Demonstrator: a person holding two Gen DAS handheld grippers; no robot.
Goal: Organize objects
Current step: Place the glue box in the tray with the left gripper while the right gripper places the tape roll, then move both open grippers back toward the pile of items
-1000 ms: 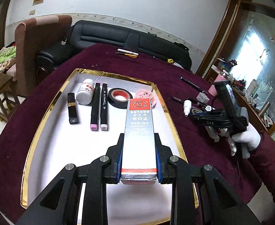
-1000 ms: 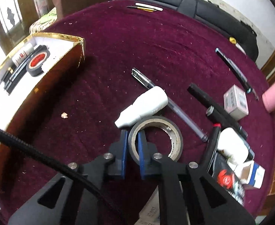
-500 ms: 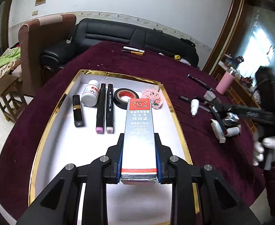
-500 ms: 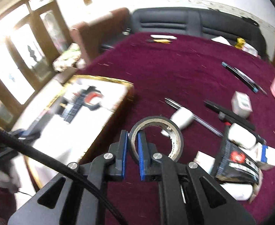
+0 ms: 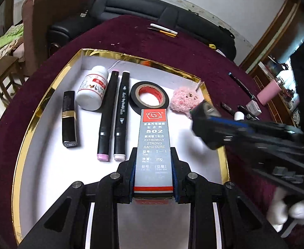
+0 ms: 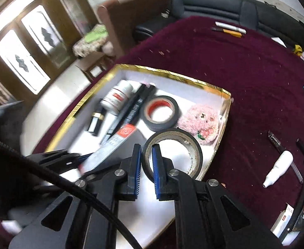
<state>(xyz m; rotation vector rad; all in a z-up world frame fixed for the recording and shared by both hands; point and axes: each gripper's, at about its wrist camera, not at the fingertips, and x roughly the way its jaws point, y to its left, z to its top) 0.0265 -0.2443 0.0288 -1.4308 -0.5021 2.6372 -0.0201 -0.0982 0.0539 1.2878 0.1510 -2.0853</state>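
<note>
1. Left wrist view, going from the tray's left side: a gold-rimmed white tray [image 5: 48, 95] on the maroon tablecloth [image 5: 193, 47] carries a row along its far part. From left to right these are a black lipstick [image 5: 69, 119], a white pill bottle [image 5: 92, 91], two black markers [image 5: 115, 114], a red-cored tape roll [image 5: 149, 99] and a pink plush toy [image 5: 185, 101] by the far right corner.

2. The left gripper [image 5: 153, 178] is pinching a grey 502 glue box [image 5: 154, 143] by its long sides. The box points along the row's direction, with its far end just short of the red-cored tape roll. It looks held above the tray floor, though whether it touches cannot be told.

3. To place it well, the person would lower the box flat in the bare near part of the tray, parallel to the markers, and spread the fingers only once it rests.

4. Right wrist view: the right gripper [image 6: 146, 166] grips the wall of a tan-cored tape roll [image 6: 172, 151], one finger inside the ring and one outside. The roll hangs over the tray's right side, near the plush toy.

5. The two tools are close together over the tray's right half. A good course would be to set one thing down at a time, with the roll going flat beside the red-cored one, clear of the right rim.

6. Loose pens and a white tube [image 6: 278, 169] wait on the cloth to the right.
</note>
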